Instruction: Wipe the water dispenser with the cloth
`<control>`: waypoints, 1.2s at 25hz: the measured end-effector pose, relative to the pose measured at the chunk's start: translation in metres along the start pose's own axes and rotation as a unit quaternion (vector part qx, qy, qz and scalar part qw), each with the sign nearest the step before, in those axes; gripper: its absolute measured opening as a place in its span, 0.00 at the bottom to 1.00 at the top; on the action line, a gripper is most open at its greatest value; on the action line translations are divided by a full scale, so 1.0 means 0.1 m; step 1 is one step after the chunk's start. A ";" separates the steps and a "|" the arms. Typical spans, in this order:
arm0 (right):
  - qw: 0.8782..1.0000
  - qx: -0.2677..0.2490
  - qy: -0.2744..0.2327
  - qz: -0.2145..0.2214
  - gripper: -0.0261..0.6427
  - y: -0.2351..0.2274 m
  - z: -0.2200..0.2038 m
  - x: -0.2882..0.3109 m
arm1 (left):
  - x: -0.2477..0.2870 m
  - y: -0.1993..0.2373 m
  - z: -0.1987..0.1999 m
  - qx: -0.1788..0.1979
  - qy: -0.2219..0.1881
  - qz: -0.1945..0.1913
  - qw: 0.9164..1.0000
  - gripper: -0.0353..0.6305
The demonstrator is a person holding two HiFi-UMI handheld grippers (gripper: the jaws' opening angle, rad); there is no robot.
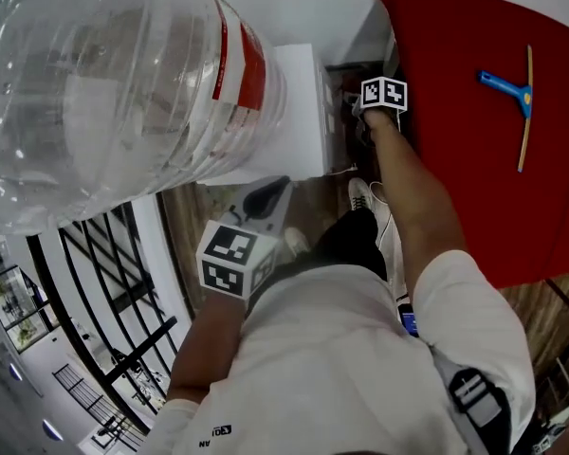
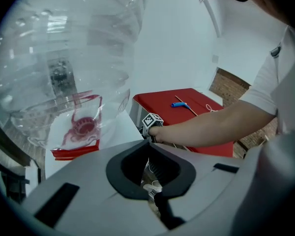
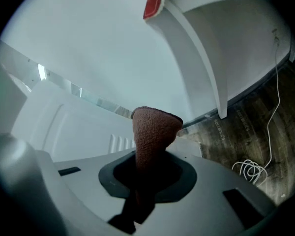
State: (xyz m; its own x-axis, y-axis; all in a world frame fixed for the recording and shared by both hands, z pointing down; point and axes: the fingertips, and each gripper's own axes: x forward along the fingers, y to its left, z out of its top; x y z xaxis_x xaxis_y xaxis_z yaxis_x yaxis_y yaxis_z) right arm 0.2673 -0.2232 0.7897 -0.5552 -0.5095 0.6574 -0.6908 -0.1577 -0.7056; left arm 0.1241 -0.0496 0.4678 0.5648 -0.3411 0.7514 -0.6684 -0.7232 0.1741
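Right gripper (image 3: 133,214) clamps the brown terry cloth (image 3: 152,129) low beside the white boxy water dispenser (image 1: 299,102), by the red table (image 1: 474,159); best to press it flat and stroke evenly, with the left gripper (image 2: 160,208) closed on nothing.

The right arm (image 1: 419,202) is extended forward, and the right gripper (image 3: 137,205) is clamped on the cloth (image 3: 152,132). The left gripper (image 2: 156,200) is closed, empty, and positioned near the torso.

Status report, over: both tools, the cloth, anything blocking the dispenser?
Right tool shut on cloth, low beside the dispenser; contact can't be told. Left tool shut, empty. White cord loose on the floor nearby.
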 end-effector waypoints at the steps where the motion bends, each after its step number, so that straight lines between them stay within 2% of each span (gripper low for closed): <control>1: 1.000 0.001 -0.013 0.003 0.12 0.05 0.02 -0.11 | -0.06 0.00 -0.02 0.002 -0.005 -0.004 1.000 0.04; 9: 0.993 -0.018 -0.114 0.020 0.12 0.65 -0.04 -1.14 | -0.54 0.15 -0.27 0.014 -0.035 -0.030 0.999 0.04; 12: 0.990 -0.030 -0.133 0.025 0.12 0.97 -0.21 -1.54 | -0.65 0.31 -0.43 0.007 -0.037 -0.029 0.999 0.04; 18: 0.981 -0.097 -0.162 0.043 0.12 1.81 -0.54 -2.29 | -0.81 0.63 -0.61 -0.015 -0.053 -0.018 0.998 0.04; 22: 0.973 -0.148 -0.172 0.052 0.12 2.40 -0.83 -2.41 | -0.93 0.91 -0.69 -0.053 -0.081 -0.001 0.995 0.04; 25: 0.966 -0.180 -0.169 0.073 0.12 2.89 -1.10 -2.28 | -1.05 1.09 -0.73 -0.065 -0.107 0.007 0.992 0.04; 30: 0.961 -0.231 -0.110 0.101 0.12 3.54 -1.53 -1.72 | -1.28 1.29 -0.95 -0.077 -0.125 0.024 0.989 0.04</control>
State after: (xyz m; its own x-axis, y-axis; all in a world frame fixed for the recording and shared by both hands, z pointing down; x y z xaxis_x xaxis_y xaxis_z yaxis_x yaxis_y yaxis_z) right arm 0.0469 -0.0619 0.4674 -0.6234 -0.6643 0.4124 -0.7396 0.3298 -0.5868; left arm -0.0807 -0.0420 0.4546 0.6203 -0.5238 0.5838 -0.7517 -0.6095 0.2519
